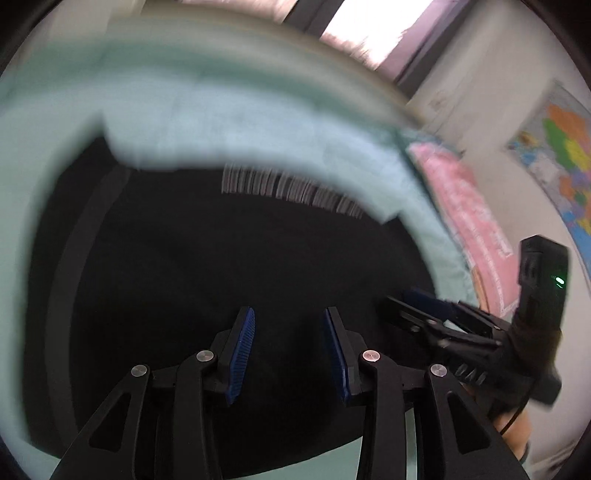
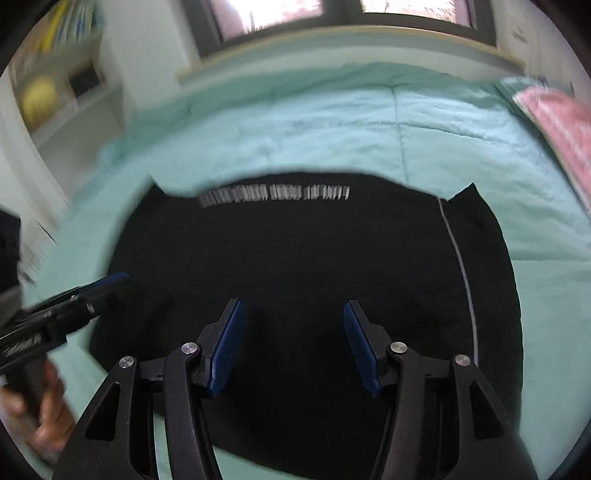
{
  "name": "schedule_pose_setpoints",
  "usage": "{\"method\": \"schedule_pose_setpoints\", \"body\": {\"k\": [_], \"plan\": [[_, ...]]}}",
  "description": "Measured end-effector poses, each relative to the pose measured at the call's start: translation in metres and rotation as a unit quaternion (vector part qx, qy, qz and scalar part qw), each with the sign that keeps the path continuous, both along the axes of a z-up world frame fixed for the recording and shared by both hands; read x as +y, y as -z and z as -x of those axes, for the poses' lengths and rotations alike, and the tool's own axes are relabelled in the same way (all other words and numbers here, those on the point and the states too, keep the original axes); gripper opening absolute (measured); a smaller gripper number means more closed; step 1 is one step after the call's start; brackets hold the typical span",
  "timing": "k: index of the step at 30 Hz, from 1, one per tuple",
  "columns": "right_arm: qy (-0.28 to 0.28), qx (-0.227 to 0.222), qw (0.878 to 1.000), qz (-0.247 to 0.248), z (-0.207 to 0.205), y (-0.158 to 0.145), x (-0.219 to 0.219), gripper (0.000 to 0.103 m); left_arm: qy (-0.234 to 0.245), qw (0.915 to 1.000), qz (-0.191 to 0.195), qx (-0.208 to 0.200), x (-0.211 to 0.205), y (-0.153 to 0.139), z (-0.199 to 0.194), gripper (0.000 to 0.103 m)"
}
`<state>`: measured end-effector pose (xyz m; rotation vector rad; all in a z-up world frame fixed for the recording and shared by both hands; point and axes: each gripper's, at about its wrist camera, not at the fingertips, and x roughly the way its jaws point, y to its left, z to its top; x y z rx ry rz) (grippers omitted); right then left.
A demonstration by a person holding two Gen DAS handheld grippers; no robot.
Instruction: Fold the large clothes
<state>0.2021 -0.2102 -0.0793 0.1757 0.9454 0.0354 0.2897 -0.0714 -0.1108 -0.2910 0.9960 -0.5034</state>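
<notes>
A large black garment with a strip of white bar-like print (image 2: 295,280) lies spread flat on a bed covered by a mint-green quilted bedspread (image 2: 332,122). The printed strip sits near the garment's far edge, and a thin pale line runs down its right side. In the left wrist view the same black cloth (image 1: 221,266) fills the middle, blurred by motion.

The right hand-held gripper (image 2: 293,347) hangs over the near part of the garment with its blue-padded fingers spread wide, nothing between them. The left hand-held gripper (image 1: 290,350) is likewise spread apart above the cloth and holds nothing. Each gripper shows at the side of the other's view, over the garment's side edges.

At the bed's right edge lies a pink patterned folded cloth (image 2: 557,118). Beyond the far edge of the bed runs a pale sill under a dark-framed window (image 2: 332,11). A white shelf unit with a yellow round thing on it (image 2: 55,96) stands left of the bed, and a colourful wall map (image 1: 557,162) hangs on the wall to the right.
</notes>
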Motion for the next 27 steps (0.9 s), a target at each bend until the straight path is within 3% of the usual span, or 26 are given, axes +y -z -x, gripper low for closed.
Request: {"method": "schedule_pose_setpoints", "body": {"k": [3,7,10,12,15,16,18,20,22,24,27], "plan": [[-0.011,0.044,0.999,0.029,-0.014,0.043,0.010,0.060,0.005,0.9997,-0.014,0.019,-0.001,0.041,-0.013,0.039],[0.005,0.041,0.999,0.017,-0.013,0.059,0.007,0.060,-0.016,0.9986,0.014,0.048,0.014,0.045,-0.021,0.025],[0.002,0.055,0.998,0.016,-0.017,0.045,0.008,0.060,-0.008,0.9990,0.023,0.039,0.019,0.024,-0.019,0.025],[-0.015,0.023,1.000,0.008,-0.022,0.014,0.009,0.059,-0.001,1.0000,0.009,0.000,0.014,-0.004,-0.018,0.026],[0.003,-0.035,0.998,0.045,-0.039,-0.019,0.009,0.059,-0.012,0.9959,-0.048,-0.076,-0.001,-0.042,-0.033,0.047],[0.014,-0.047,0.997,0.051,-0.054,-0.026,0.005,0.059,-0.018,0.9952,-0.053,-0.081,-0.004,-0.045,-0.043,0.050],[0.014,-0.032,0.999,0.026,-0.080,-0.021,-0.003,0.059,-0.038,0.9955,-0.064,-0.059,-0.007,-0.038,-0.069,0.050],[0.023,0.019,1.000,-0.006,-0.114,0.005,-0.015,0.059,-0.030,0.9980,-0.056,0.002,-0.006,-0.011,-0.102,0.050],[0.028,0.056,0.998,-0.005,-0.130,0.033,-0.020,0.059,-0.020,0.9968,-0.062,0.047,-0.008,0.019,-0.129,0.049],[0.027,0.081,0.996,-0.021,-0.141,0.058,-0.026,0.059,-0.024,0.9960,-0.056,0.066,-0.007,0.035,-0.141,0.049],[0.034,0.074,0.996,-0.027,-0.139,0.068,-0.029,0.058,-0.028,0.9959,-0.058,0.064,-0.006,0.036,-0.143,0.049]]}}
